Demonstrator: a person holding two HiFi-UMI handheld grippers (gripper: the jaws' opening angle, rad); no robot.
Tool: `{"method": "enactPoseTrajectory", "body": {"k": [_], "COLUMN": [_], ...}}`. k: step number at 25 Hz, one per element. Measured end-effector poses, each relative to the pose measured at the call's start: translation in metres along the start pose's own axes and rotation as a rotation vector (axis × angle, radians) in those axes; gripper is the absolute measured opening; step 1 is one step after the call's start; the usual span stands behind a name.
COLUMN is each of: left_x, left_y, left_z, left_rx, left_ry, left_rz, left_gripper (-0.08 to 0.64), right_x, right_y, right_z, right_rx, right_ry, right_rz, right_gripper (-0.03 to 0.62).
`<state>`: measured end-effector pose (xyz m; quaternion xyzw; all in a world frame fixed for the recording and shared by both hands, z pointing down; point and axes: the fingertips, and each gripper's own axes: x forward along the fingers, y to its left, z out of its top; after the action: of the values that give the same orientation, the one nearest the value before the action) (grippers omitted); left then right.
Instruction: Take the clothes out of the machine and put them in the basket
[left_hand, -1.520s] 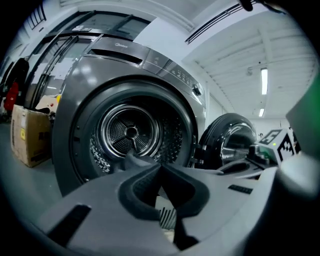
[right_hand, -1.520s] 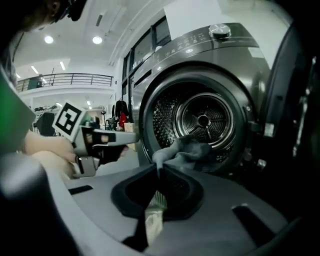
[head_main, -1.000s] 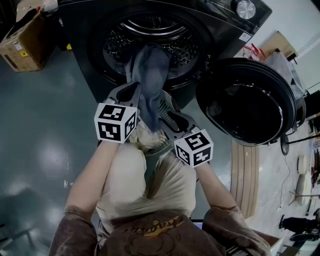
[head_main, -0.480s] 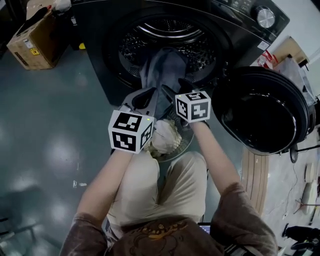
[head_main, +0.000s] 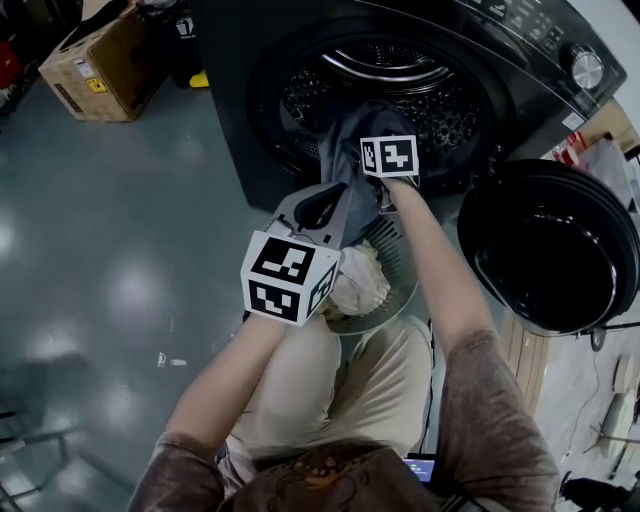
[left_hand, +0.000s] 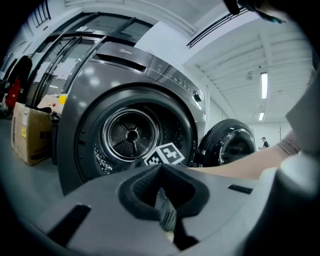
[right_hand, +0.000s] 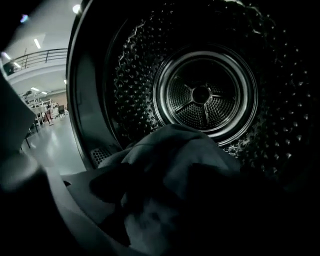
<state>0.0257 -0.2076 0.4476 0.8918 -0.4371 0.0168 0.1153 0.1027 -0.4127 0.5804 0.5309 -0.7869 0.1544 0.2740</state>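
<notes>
Right gripper (head_main: 384, 158) is at the mouth of the machine (head_main: 240, 120). Its jaws have just been opening and now stand wide. Its own view is dark, but the garment (head_main: 360, 120) fills the space between the jaws, and the one jaw that shows is not pressing on it. Left gripper (head_main: 323, 205) sits lower, in front of the opening and over the basket (head_main: 398, 250), clenched on a narrow fold of the same garment.

The machine is dark, with its round door (head_main: 550, 250) swung fully open to the right. Its drum (right_hand: 200, 95) is perforated metal, and no other clothes can be made out beyond the garment.

The basket is a grey mesh tub on the floor (head_main: 90, 280), between the machine and the person's knees. The garment is blue-grey. It is heaped on the lip of the opening and hangs from there to the left gripper, so it is only partly out. Cream clothes (head_main: 360, 285) already lie bunched in the basket, just beside the left gripper's cube.

A cardboard box (head_main: 100, 65) stands on the floor well to the left of the machine.
</notes>
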Motion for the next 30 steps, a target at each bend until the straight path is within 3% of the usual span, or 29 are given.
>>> {"method": "enactPoseTrajectory", "body": {"k": [7,12,14,17,23,30], "left_x": [0.000,0.000,-0.001,-0.002,-0.002,0.005], "left_y": [0.007,0.008,0.009,0.010,0.011,0.004], "left_z": [-0.001,-0.001,0.000,-0.001,-0.002,-0.005], "left_rx": [-0.014,-0.018,-0.019,-0.020,-0.019,-0.001], "left_ry": [-0.001,-0.003,-0.006,-0.005,0.002,0.005], "left_rz": [-0.005,-0.008,-0.007,-0.003,0.002,-0.009], "left_gripper": [0.006,0.006,0.006,0.006,0.006,0.006], "right_x": [0.013,0.003,-0.006,-0.026,-0.098,-0.178], "right_y": [0.001,0.004,0.008,0.016,0.036,0.050], "right_z": [-0.002,-0.001,0.002,-0.001,-0.024,-0.061], "right_rx": [0.003,-0.059,-0.058,-0.031,-0.071,-0.073], "right_ry": [0.043,0.016,-0.006,-0.046,-0.115,-0.127], "right_rz": [0.020,0.002,0.004,0.041,0.103,0.148], "right_gripper": [0.358,0.100,0.047,0.041,0.038,0.035]}}
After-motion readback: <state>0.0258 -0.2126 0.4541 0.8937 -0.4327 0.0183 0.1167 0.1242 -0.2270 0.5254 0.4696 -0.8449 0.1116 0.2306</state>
